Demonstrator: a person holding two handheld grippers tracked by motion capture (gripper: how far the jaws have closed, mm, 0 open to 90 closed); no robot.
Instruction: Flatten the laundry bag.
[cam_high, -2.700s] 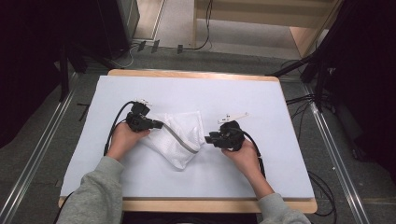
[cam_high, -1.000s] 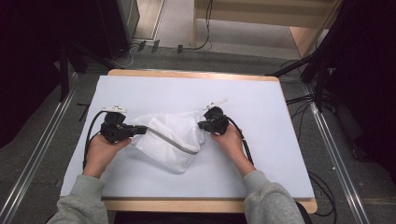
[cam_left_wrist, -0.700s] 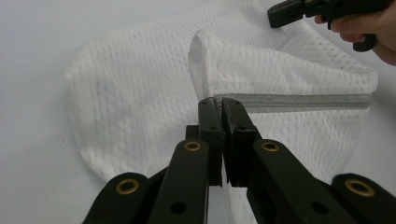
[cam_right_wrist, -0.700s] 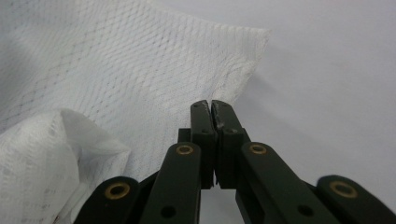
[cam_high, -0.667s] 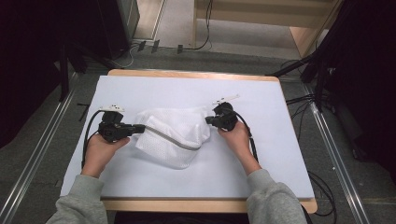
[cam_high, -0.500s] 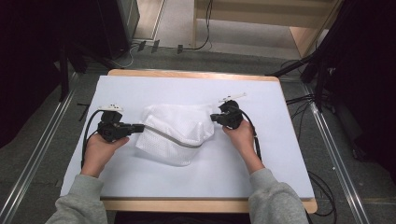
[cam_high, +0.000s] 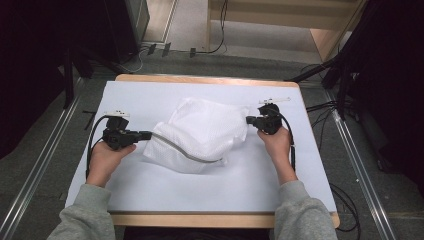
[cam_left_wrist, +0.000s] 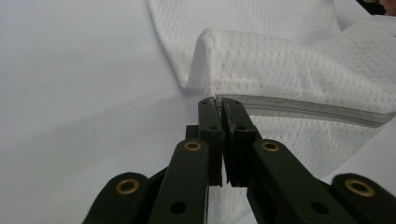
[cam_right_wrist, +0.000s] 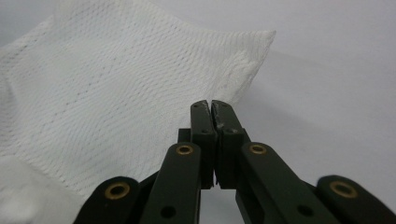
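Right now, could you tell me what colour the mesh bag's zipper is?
Grey, on the white mesh bag; left gripper view shows the zipper best.

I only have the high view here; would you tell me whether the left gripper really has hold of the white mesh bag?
Observer: Yes. In the left gripper view the left gripper is shut on the mesh bag, right at its grey zipper band.
Operator: Thank you. And the right gripper?
Observer: The right gripper is shut too, pinching a thin edge of the bag beside a corner.
Operator: Is the weave stretched flat there?
Observer: Not quite; it puckers into small wrinkles by that corner.
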